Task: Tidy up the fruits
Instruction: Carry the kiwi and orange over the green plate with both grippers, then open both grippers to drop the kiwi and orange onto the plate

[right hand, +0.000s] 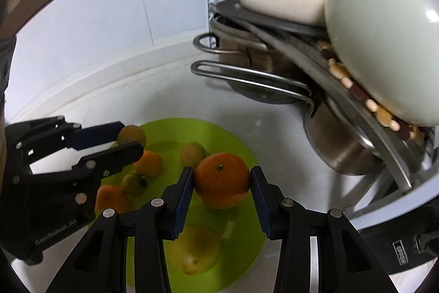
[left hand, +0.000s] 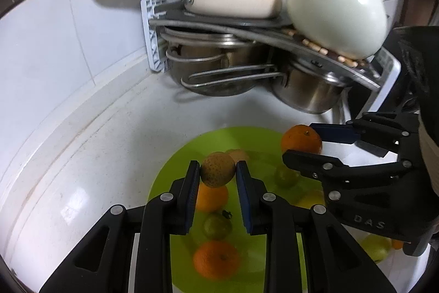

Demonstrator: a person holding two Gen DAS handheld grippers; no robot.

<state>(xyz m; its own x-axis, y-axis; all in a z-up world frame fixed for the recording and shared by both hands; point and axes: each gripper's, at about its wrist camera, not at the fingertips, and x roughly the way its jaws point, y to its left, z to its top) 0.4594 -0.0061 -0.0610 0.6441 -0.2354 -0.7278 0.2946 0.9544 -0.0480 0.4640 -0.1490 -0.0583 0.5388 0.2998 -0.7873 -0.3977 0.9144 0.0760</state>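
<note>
Left gripper (left hand: 218, 169) is clenched on a brownish fruit (left hand: 218, 169), right gripper (right hand: 222, 180) on an orange (right hand: 221, 180); both are held just above the green plate (left hand: 175, 155) w/ other fruit on the bench. Each should be lowered into a free gap, then released gently so nothing rolls. Pot rack (left hand: 153, 40) beyond is kept clear of.

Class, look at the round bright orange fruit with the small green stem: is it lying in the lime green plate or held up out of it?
Held up: the orange fruit sits clamped between the right gripper's blue pads, above the green plate.
</note>
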